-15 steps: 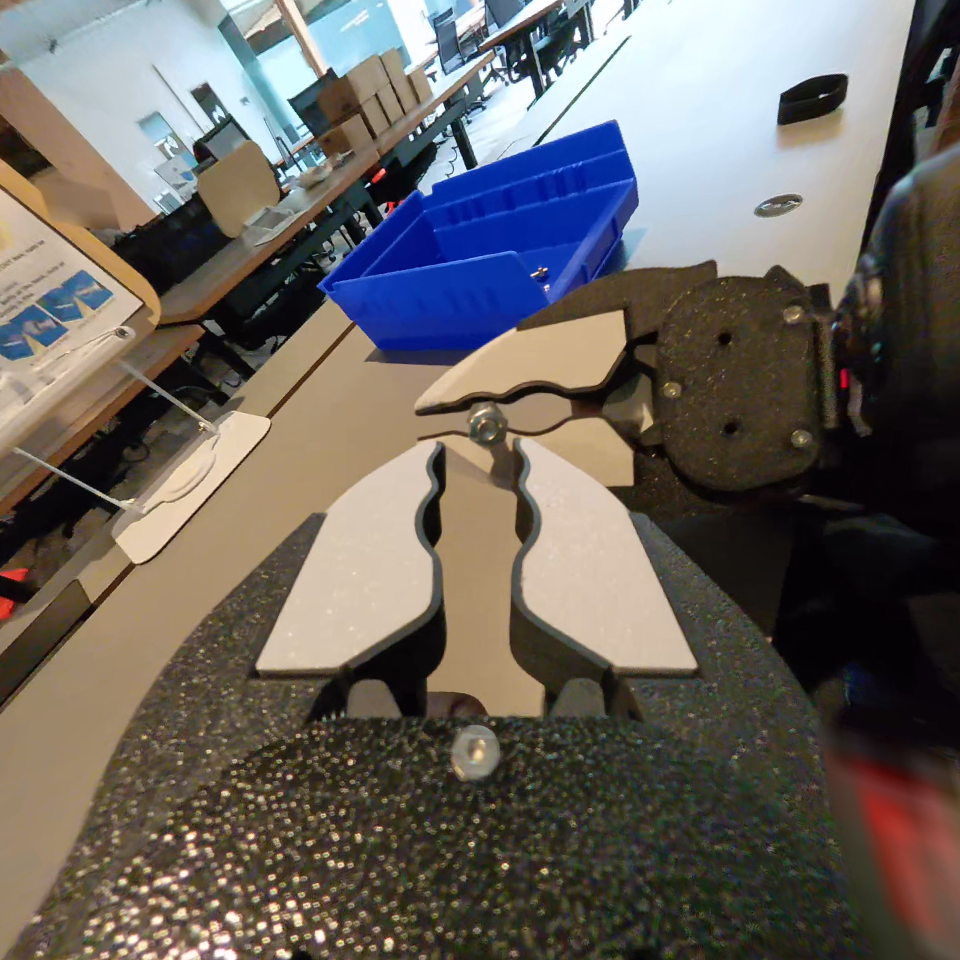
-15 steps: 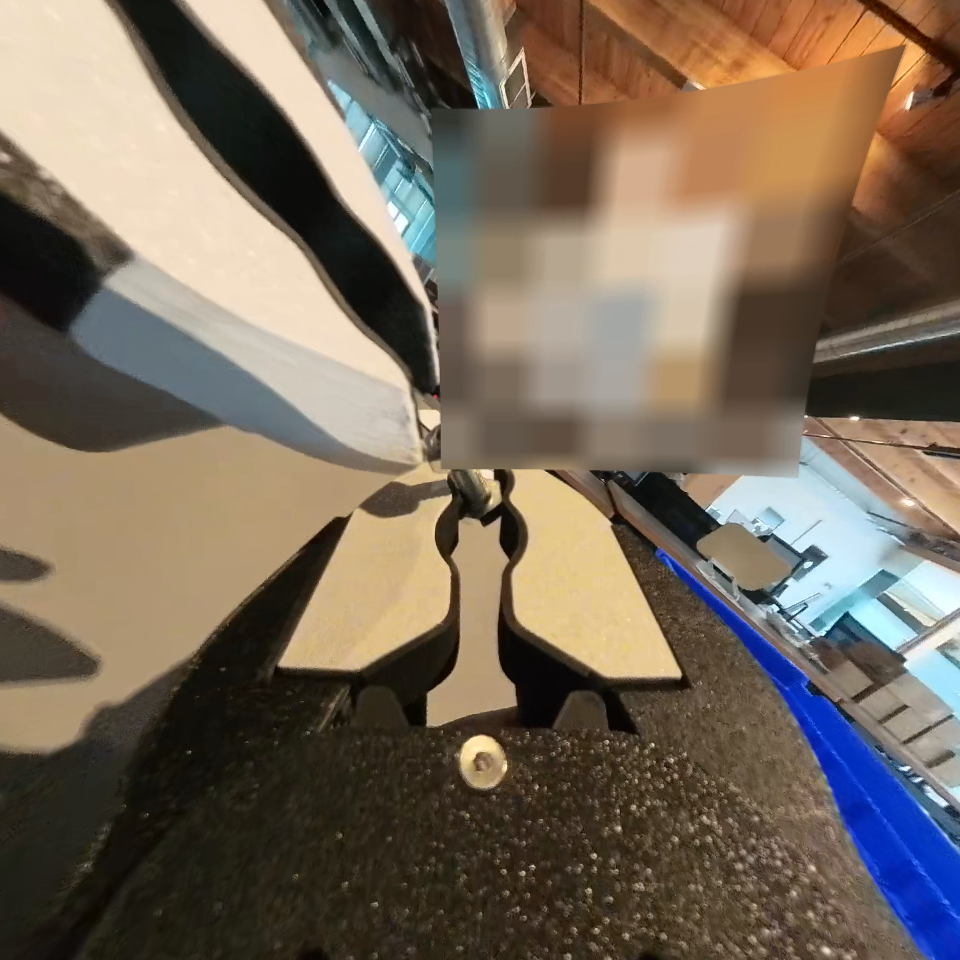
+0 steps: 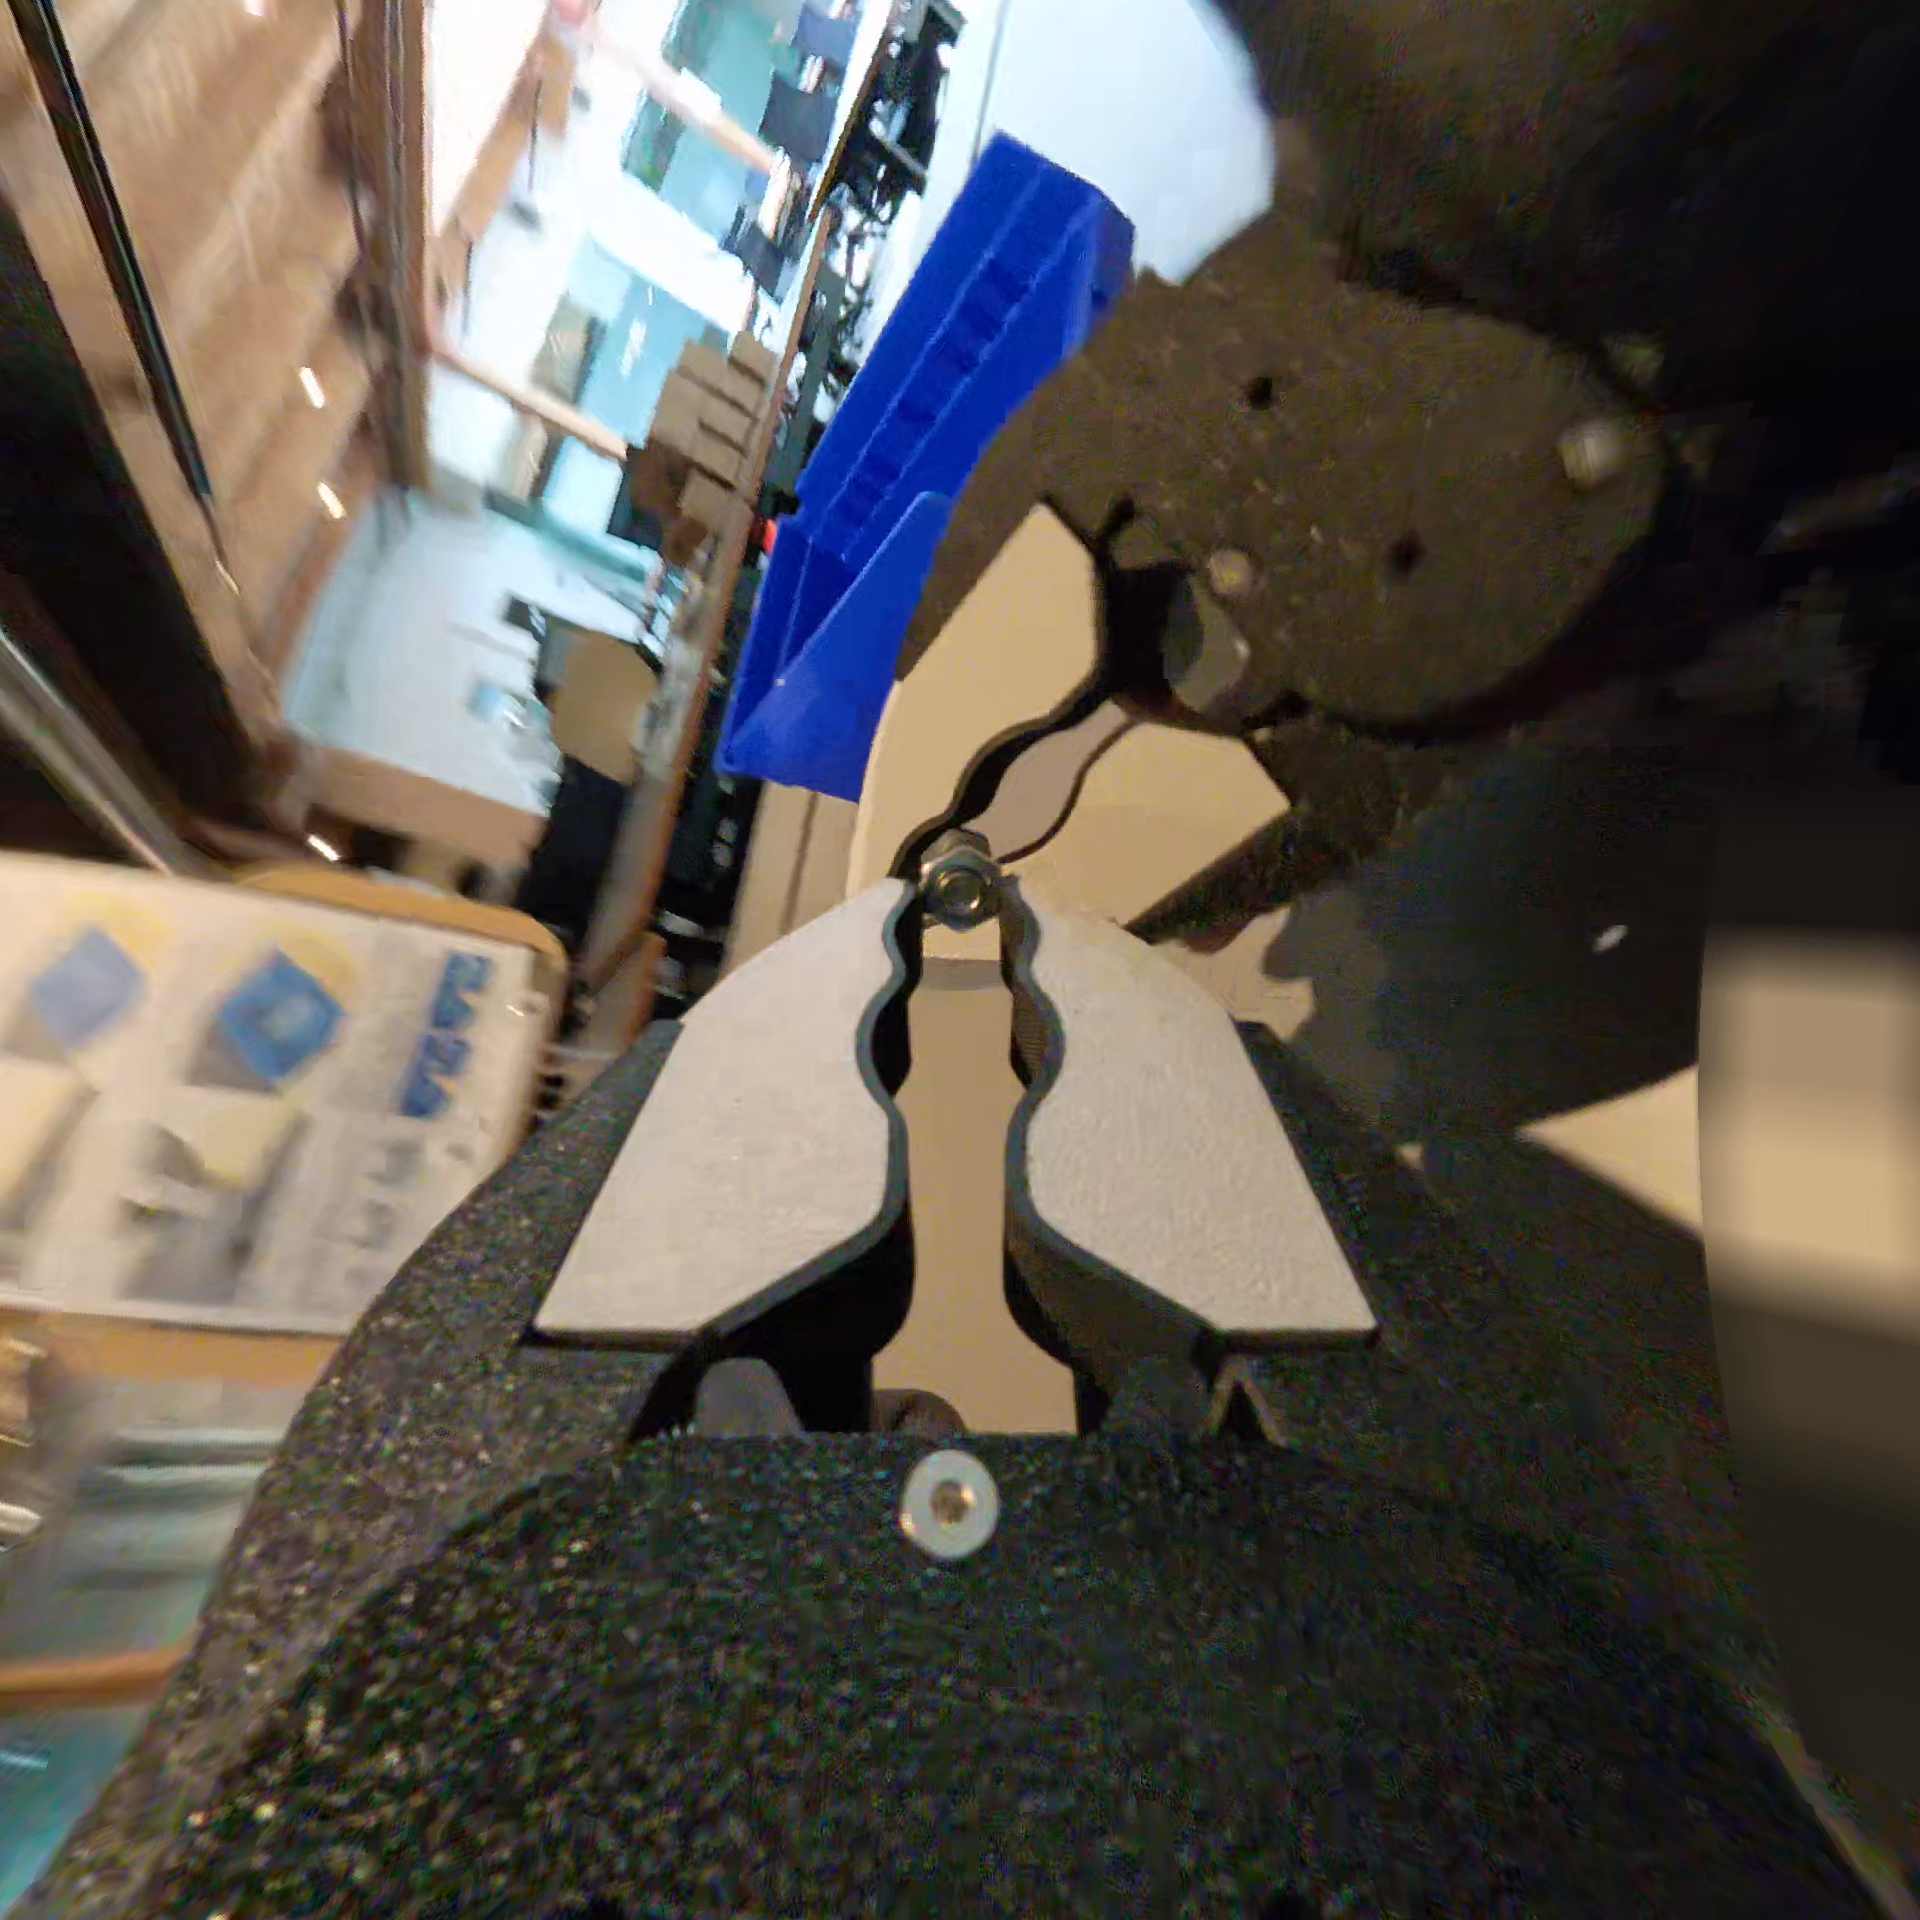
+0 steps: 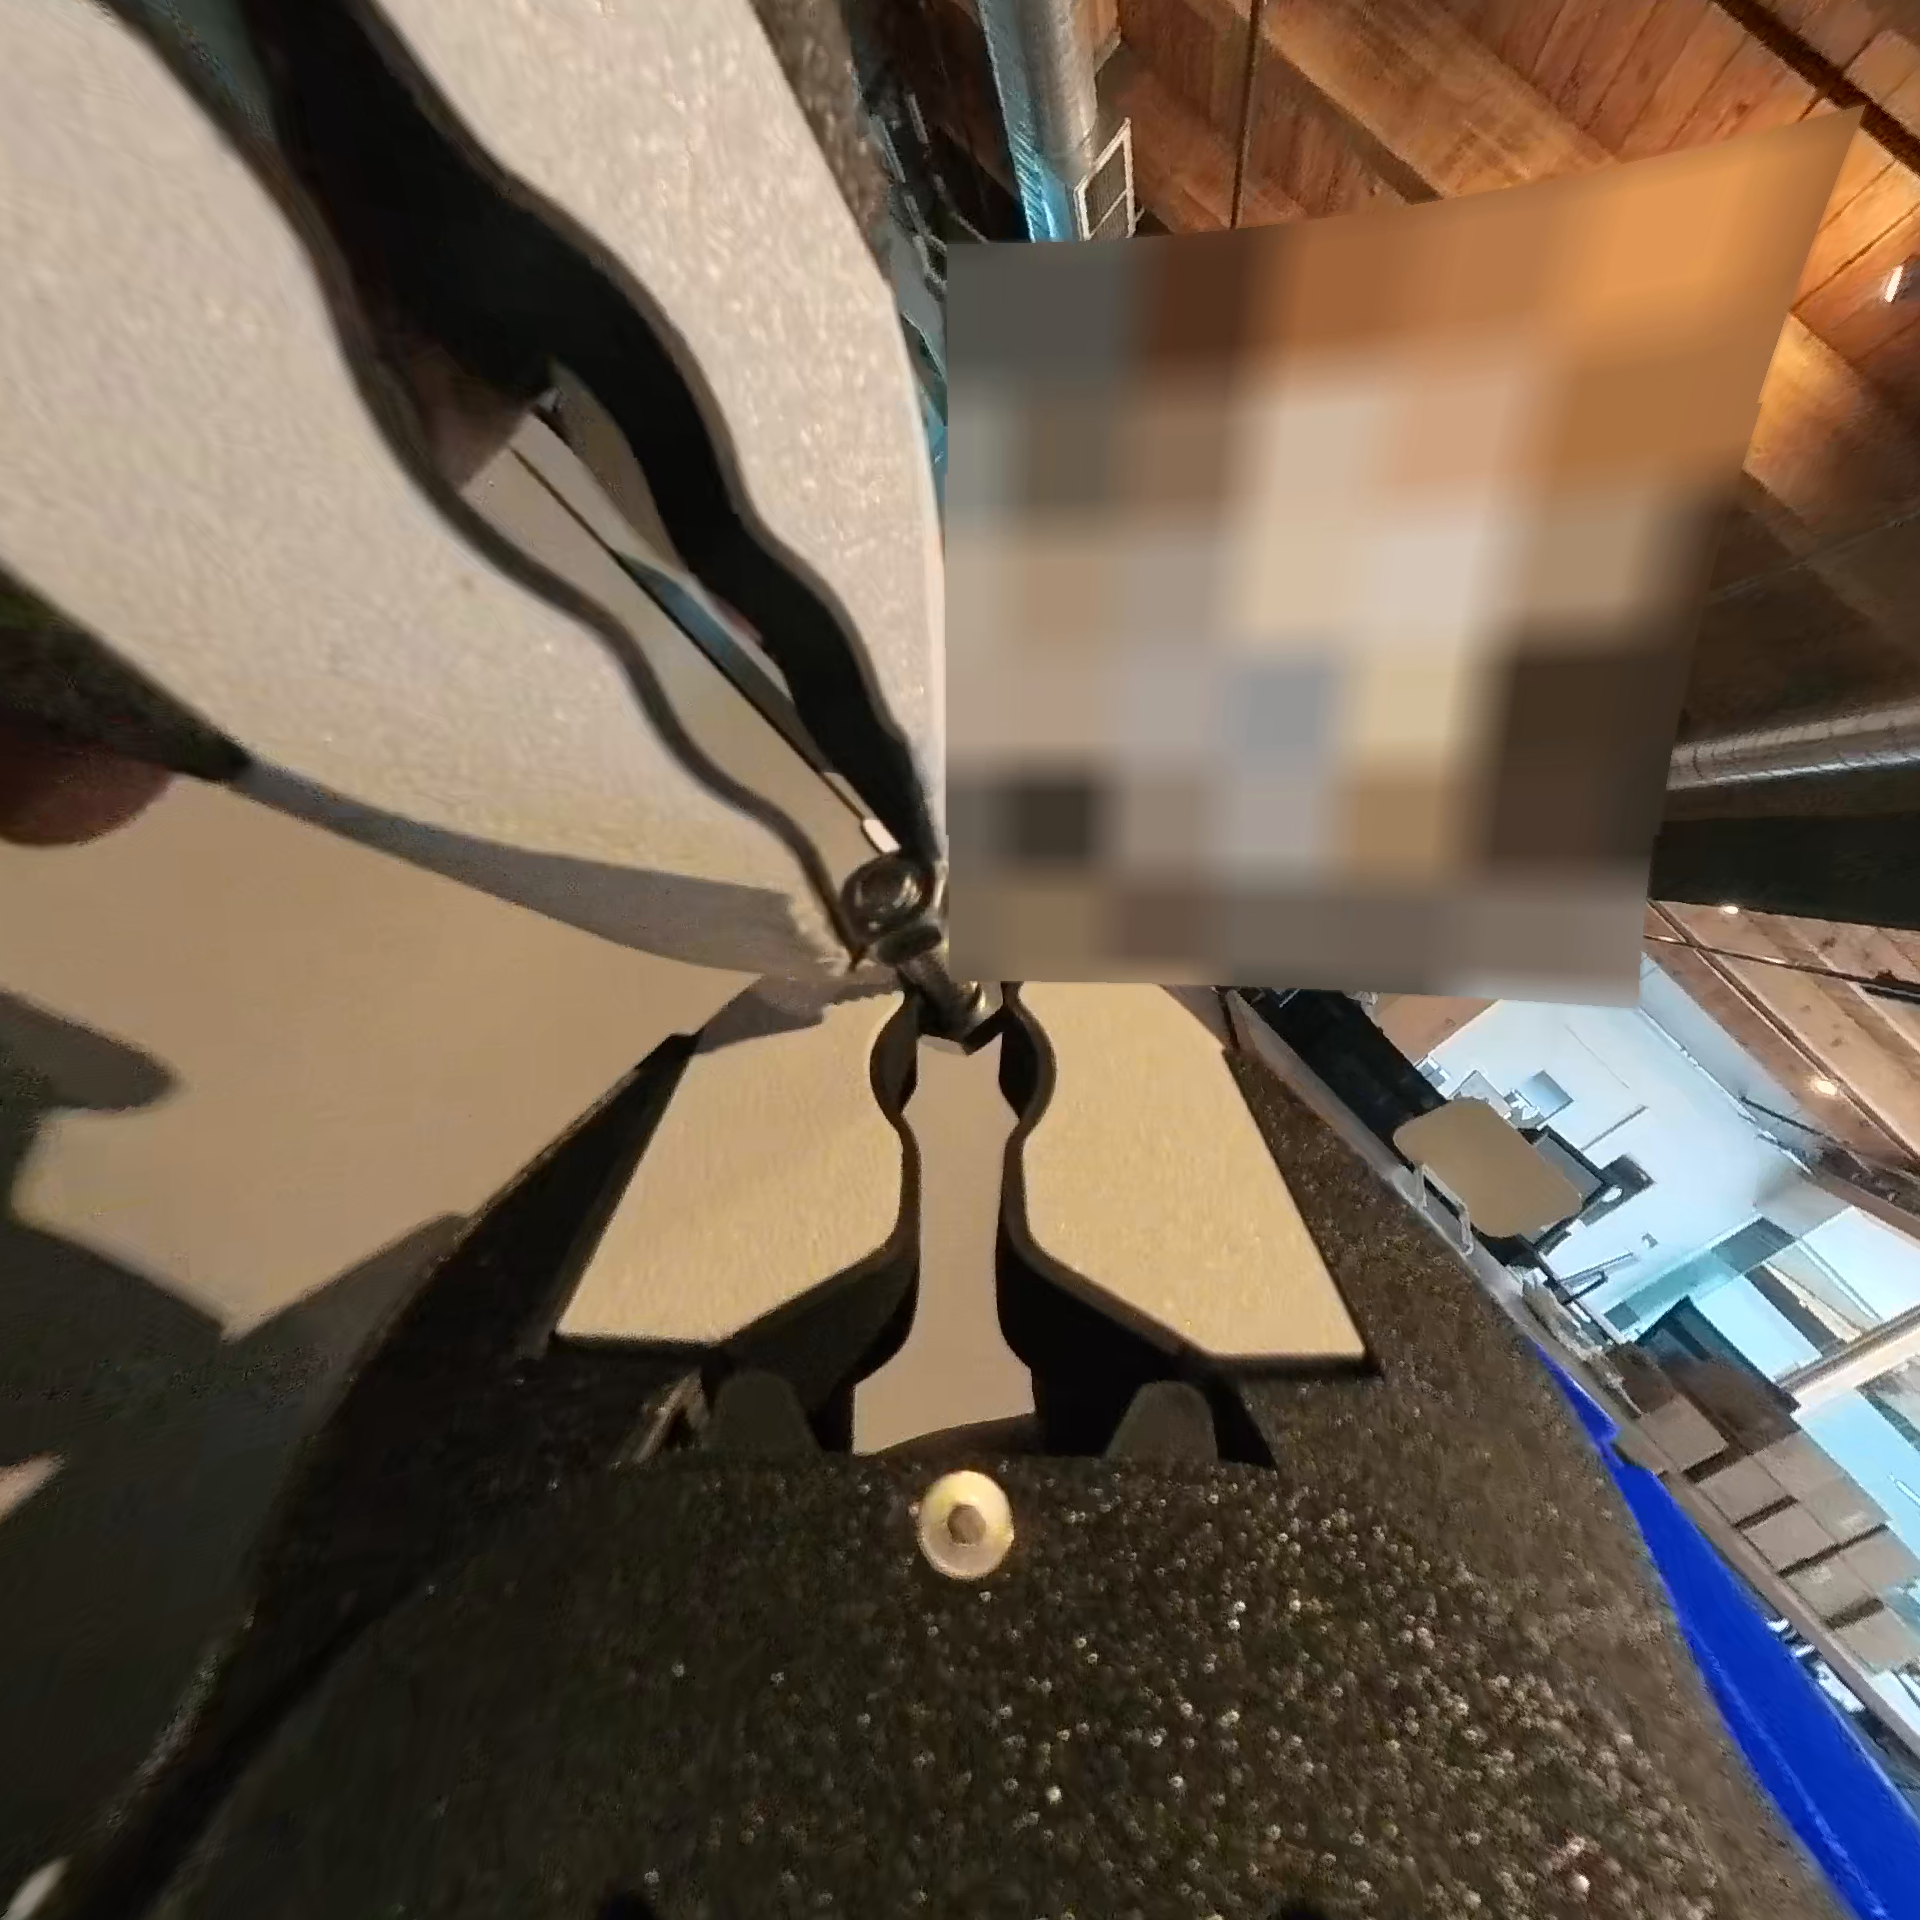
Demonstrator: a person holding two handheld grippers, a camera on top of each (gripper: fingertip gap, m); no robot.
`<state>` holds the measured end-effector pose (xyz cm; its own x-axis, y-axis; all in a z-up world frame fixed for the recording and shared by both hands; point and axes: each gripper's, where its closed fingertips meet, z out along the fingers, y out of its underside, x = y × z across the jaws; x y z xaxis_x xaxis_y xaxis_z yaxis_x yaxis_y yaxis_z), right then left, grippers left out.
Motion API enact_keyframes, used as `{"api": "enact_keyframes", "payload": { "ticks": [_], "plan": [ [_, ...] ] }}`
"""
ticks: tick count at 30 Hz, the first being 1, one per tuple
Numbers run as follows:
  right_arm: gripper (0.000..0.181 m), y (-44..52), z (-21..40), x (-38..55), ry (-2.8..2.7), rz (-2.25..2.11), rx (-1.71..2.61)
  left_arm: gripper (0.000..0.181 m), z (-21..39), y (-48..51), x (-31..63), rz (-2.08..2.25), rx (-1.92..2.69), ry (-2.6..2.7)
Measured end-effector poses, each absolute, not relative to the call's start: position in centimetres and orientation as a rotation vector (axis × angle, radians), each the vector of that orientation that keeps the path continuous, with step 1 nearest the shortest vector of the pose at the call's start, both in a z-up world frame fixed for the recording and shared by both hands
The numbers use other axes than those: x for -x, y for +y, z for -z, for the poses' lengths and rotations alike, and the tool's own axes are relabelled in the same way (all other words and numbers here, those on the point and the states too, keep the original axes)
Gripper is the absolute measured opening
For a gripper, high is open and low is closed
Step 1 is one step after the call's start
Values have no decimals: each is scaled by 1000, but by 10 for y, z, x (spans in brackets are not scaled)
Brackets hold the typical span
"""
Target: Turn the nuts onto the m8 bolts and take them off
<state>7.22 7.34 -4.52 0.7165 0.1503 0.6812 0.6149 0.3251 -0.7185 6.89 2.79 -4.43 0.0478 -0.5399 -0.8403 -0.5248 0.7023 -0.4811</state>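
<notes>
The nut [image 3: 961, 896] sits at the very tips of the left gripper [image 3: 958, 902], pinched between its two grey fingers [image 3: 748, 1122], whose jaws are drawn narrow around it. It is a small bright metal piece, seen end on in the left wrist view, held up in the air in front of the table [image 3: 1195, 790]. Just beyond it the right gripper [image 3: 935, 847] reaches in from the far right, its tips meeting the same spot, so the two tools touch nose to nose.

In the right wrist view the bolt [image 4: 940, 992] is a short dark threaded piece, gripped at its near end by the right gripper [image 4: 954, 1023], jaws narrow and closed on it. The bolt's far end runs up and left into the tips of the left gripper [image 4: 883, 904], where the nut [image 4: 881, 896] shows as a shiny ring on the thread. How far the nut is turned on cannot be told.

A blue bin [image 3: 935, 468] stands on the table behind the grippers, far in the left wrist view, and its edge [image 4: 1766, 1683] shows at the lower right of the right wrist view. A stand with printed sheets [image 3: 239, 1091] is at the near left, blurred.
</notes>
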Motion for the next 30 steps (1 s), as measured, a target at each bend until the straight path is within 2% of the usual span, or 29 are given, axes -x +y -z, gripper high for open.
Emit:
{"api": "enact_keyframes", "payload": {
  "ticks": [3, 7, 10, 13, 16, 19, 21, 27, 30],
  "plan": [
    [10, 73, 46, -69, -768, 355, 1221, 14, 44, 28, -66, -65, 775, 1616],
    [10, 74, 46, -72, -749, 335, 1237, 28, 34, 15, -66, 282, 978, 1538],
    [10, 75, 46, -75, -735, 329, 1242, 28, 32, 16, -64, 560, 1264, 1433],
    [10, 75, 46, -74, -744, 343, 1240, 28, 37, 21, -67, 638, 1380, 1370],
    [10, 75, 47, -73, -753, 352, 1237, 27, 47, 26, -69, 601, 1442, 1353],
    [10, 75, 48, -72, -757, 356, 1237, 14, 52, 27, -72, 550, 1416, 1374],
    [10, 75, 48, -72, -755, 348, 1238, 14, 52, 29, -72, 436, 1318, 1430],
    [10, 74, 51, -68, -790, 366, 1230, 14, 51, 33, -65, -104, 790, 1634],
    [10, 74, 50, -69, -781, 359, 1232, 25, 47, 28, -64, -1, 843, 1608]
  ]
}}
